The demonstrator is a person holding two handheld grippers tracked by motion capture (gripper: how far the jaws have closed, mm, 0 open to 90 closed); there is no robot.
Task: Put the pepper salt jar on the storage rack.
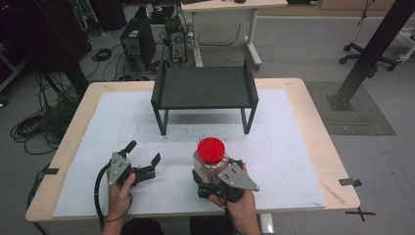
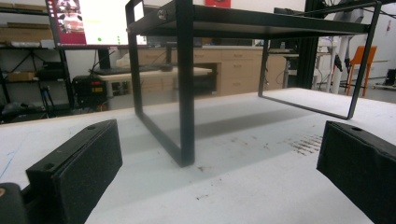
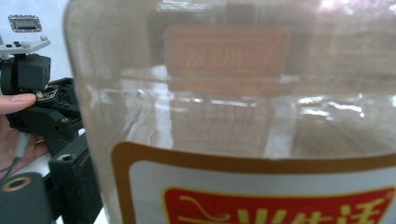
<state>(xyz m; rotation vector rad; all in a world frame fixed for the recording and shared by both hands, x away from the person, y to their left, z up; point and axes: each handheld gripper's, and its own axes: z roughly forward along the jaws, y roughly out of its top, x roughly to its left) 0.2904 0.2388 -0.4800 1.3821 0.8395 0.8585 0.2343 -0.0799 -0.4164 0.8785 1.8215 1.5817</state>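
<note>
While viewed from above: right tool (image 1: 211, 177) closed around a clear jar (image 1: 209, 169) with a red screw lid (image 1: 211, 150), standing on the white sheet of the table (image 1: 293, 161) at front centre, well short of the black metal rack (image 1: 204, 88); left tool (image 1: 143, 157) resting near the jar's left, jaws spread wide, nothing between them.

Seen along the left gripper view: foam-faced black pads (image 2: 79, 168) far apart at either side; matte, slightly rough; ahead, the rack (image 2: 187, 84) of thin square-section bar with a flat shelf on top; table surface (image 2: 243, 172) pale, scuffed, with dark specks.

Seen along the right gripper view: jar wall (image 3: 233, 107) very close, smooth, glossy, rounded, transparent, apparently empty; paper label (image 3: 261, 191) in red and gold low down; one dark pad (image 3: 74, 186) against the jar's side; left tool (image 3: 32, 98) beyond, with a fingertip on it.

Judged risks: slick curved plastic could rotate or slip in the foam pads if lifted fast; light, empty body could tip on release; red lid could strike the shelf edge if raised toward the rack without enough clearance.
</note>
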